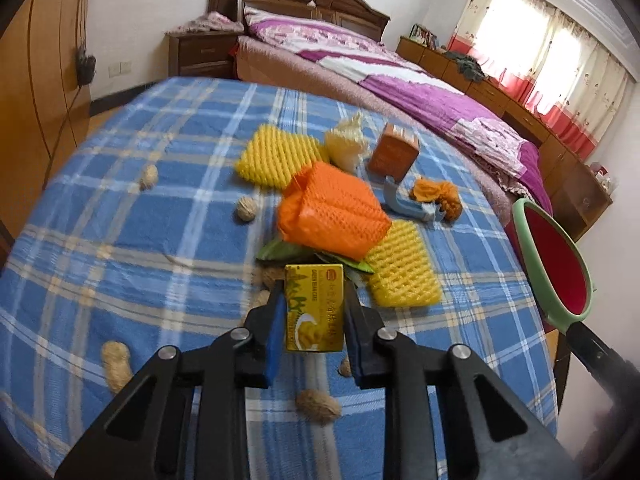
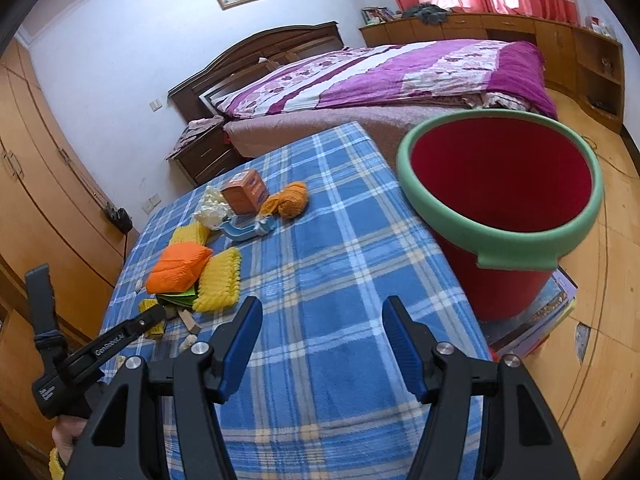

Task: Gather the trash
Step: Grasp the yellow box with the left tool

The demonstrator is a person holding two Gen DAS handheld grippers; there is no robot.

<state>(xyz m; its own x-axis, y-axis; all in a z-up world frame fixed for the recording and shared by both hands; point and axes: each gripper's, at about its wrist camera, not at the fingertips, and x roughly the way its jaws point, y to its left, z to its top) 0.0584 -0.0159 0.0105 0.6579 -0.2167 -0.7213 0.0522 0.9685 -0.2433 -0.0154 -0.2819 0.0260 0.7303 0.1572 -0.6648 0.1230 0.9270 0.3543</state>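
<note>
My left gripper (image 1: 314,300) is shut on a small yellow-green cake box (image 1: 315,308) and holds it just above the blue plaid table (image 1: 120,240). In the right wrist view the left gripper (image 2: 154,316) reaches in from the left with the box (image 2: 150,304) partly hidden. My right gripper (image 2: 322,320) is open and empty above the plaid cloth (image 2: 340,280). A red bucket with a green rim (image 2: 500,200) stands off the table's right edge; it also shows in the left wrist view (image 1: 556,260).
An orange foam net (image 1: 336,212), two yellow foam nets (image 1: 276,156) (image 1: 402,268), a brown carton (image 1: 394,152), a white net (image 1: 346,144), an orange net (image 1: 438,196), a blue plastic piece (image 1: 408,204) and scattered peanuts (image 1: 116,364) lie on the table. A bed (image 2: 380,76) stands behind.
</note>
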